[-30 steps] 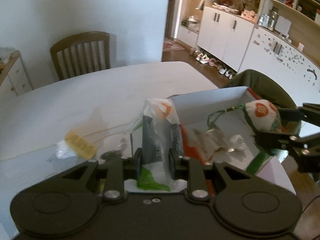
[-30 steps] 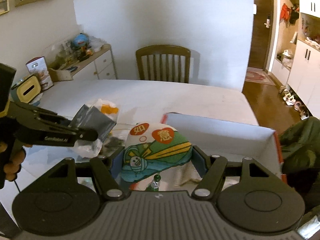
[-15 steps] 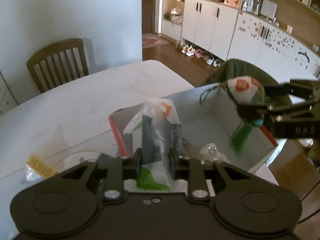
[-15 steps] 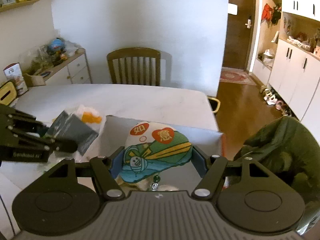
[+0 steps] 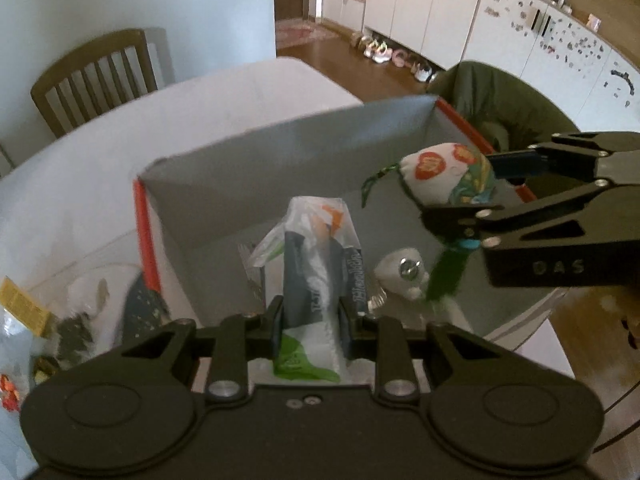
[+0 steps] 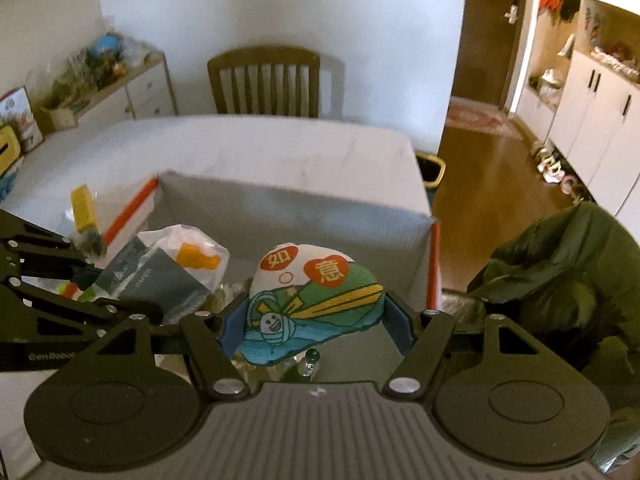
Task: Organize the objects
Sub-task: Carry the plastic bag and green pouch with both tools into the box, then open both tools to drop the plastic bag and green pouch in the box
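An open cardboard box (image 5: 304, 148) with grey inside walls and red edges stands on the white table. My left gripper (image 5: 312, 316) is shut on a clear plastic packet (image 5: 316, 256) with dark, green and orange contents, held above the box's near left part. My right gripper (image 6: 314, 322) is shut on a stuffed cloth pouch (image 6: 316, 300) printed in green, white and red, with a green tassel (image 5: 446, 276) hanging into the box. In the left wrist view the pouch (image 5: 448, 178) hovers at the box's right side. A small white item (image 5: 402, 274) lies on the box floor.
Loose packets and a yellow tag (image 5: 20, 306) lie on the table left of the box. A wooden chair (image 6: 264, 80) stands at the far table edge. An olive jacket (image 6: 560, 280) drapes over a seat right of the box. Cabinets (image 5: 420, 8) line the far wall.
Both grippers have travelled with their loads from beside the box to over it and have come lower. The box now fills more of both views.
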### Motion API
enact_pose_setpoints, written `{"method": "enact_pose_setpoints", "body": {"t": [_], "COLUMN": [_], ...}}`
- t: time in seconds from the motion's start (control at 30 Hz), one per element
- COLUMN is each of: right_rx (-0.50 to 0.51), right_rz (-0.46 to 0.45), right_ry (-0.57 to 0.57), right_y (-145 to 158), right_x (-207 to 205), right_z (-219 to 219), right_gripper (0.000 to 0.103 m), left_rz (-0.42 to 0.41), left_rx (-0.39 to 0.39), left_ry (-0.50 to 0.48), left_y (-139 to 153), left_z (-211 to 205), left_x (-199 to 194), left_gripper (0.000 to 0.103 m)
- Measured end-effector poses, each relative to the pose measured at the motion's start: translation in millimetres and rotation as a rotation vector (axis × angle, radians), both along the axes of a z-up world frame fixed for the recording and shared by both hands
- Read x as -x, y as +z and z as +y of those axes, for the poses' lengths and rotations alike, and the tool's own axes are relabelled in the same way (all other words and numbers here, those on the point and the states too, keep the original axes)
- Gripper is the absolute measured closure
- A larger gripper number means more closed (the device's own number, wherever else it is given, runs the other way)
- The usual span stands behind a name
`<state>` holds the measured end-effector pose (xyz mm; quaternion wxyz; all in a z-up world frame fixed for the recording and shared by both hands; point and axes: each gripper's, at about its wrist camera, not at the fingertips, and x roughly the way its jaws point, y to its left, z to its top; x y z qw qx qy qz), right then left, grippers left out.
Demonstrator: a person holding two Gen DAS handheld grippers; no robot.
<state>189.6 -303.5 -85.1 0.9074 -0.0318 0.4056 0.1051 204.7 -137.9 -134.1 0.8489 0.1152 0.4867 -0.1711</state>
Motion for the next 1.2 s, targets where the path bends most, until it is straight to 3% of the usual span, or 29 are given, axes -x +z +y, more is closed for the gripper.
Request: {"method": "enact_pose_setpoints", "body": {"t": [0.33, 0.8, 0.97, 1.2], "right_rx": [0.004, 0.066, 0.048, 0.02], "right_rz": [0.132, 0.129, 0.128, 0.12], "right_ry": [0.017, 0.094, 0.099, 0.078], "right_y": [-37.8, -40.2, -37.2, -33.1], "right_x": [-15.3, -9.1, -6.9, -1.7], "right_z": [6.2, 11.8, 7.2, 0.9], "right_gripper": [0.033, 0.031, 0.03, 0.027], "left_rz": [0.096, 0.154, 0.14, 0.117], "left_rx": [-0.034, -0.073, -0.062, -0.028], "left_ry": [0.032, 0.057, 0.042, 0.032], "left_y": [-28.0, -41.2, -37.2, -25.4], "left_z": [-3.7, 7.4, 12.9, 19.5], "left_x": [-9.5, -17.4, -11.1, 0.9], "left_gripper": [0.076, 0.068, 0.048, 0.033]}}
